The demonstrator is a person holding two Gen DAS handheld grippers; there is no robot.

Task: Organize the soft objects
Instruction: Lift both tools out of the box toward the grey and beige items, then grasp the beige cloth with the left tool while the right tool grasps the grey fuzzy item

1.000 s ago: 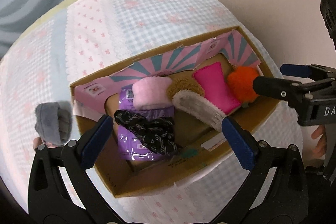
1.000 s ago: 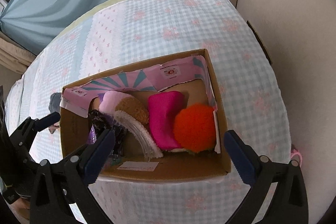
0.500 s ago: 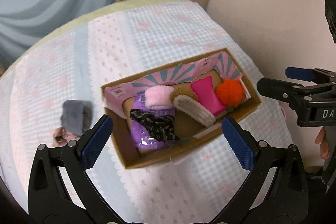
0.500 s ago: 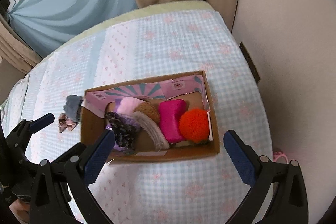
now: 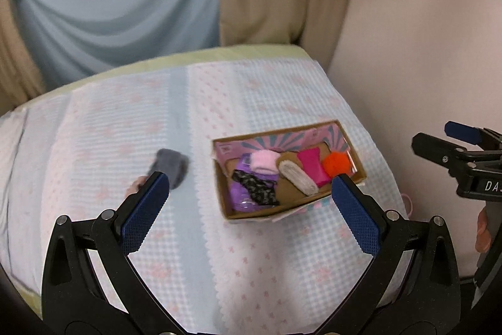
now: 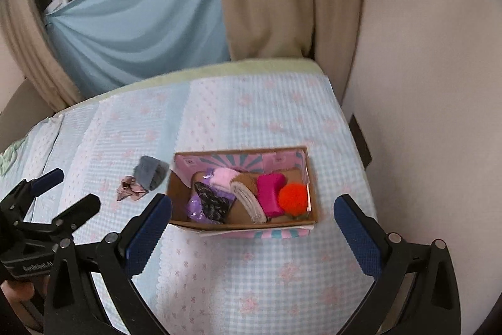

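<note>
Both grippers held above the bed, jaws spread, nothing in either.

Left gripper [image 5: 249, 200] and right gripper [image 6: 252, 222] hang over the near part of the blue-and-pink checked bedspread [image 6: 251, 115]. Open cardboard box with pink striped lining [image 6: 248, 225] sits toward the right: orange pom-pom [image 6: 293, 198] at its right end, then magenta plush piece [image 6: 269, 193], tan-and-cream rolled cloth [image 6: 248, 201], pale pink fluffy roll [image 6: 223, 178], black patterned fabric [image 6: 213, 203] on purple packet [image 6: 194, 206]. Just left of the box, on the bedspread: grey rolled sock [image 6: 150, 171], small pink scrunchie [image 6: 130, 190] touching it.
</note>
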